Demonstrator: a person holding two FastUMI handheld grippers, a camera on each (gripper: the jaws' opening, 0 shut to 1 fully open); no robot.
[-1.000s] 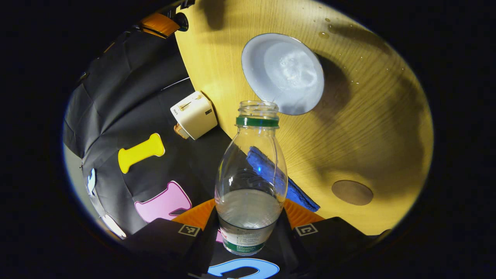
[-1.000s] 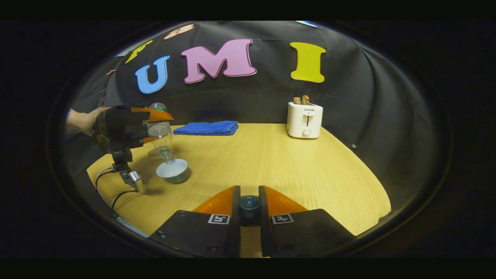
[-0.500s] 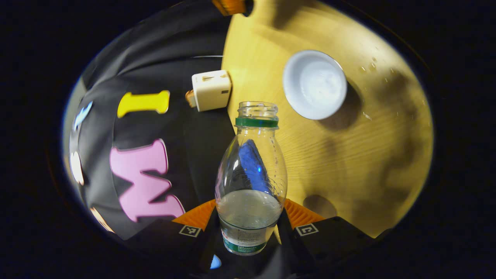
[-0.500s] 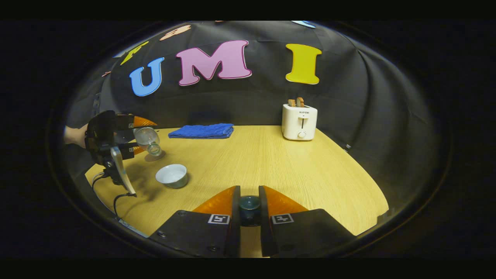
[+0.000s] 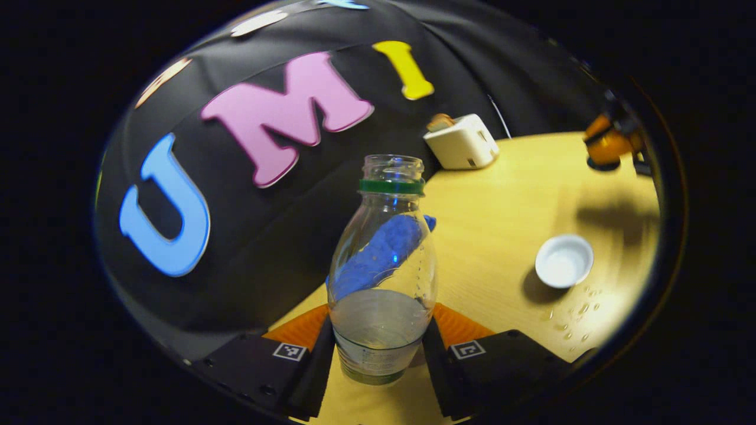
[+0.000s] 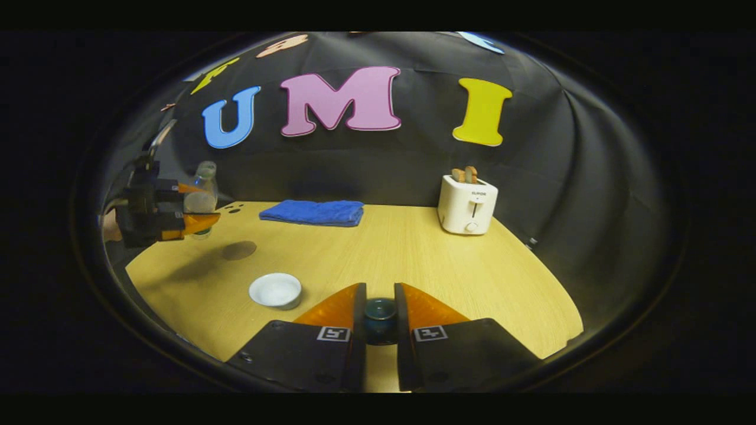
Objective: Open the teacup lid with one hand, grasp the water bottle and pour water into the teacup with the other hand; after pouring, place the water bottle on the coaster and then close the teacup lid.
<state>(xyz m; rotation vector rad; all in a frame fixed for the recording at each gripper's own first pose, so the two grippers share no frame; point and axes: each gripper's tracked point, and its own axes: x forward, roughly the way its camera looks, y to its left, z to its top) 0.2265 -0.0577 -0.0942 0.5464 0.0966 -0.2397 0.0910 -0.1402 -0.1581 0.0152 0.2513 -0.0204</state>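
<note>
Water bottle [image 5: 383, 277] has been tipped back upright and lifted clear of the teacup [image 6: 275, 290], clamped between left gripper [image 5: 381, 345] fingers, roughly a third full, uncapped. Teacup lid [image 6: 380, 319] is pinched in right gripper [image 6: 380, 327], mostly hidden. Coaster [image 6: 237, 250] sits just below the bottle.

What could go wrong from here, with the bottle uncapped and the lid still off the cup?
1. The water bottle has no cap and is carried in the left gripper; any tilt on the way to the coaster could spill more.
2. Droplets already lie beside the teacup, so that patch may be slippery.
3. The right gripper pinches the lid by its small knob; it could twist when lowered.
</note>
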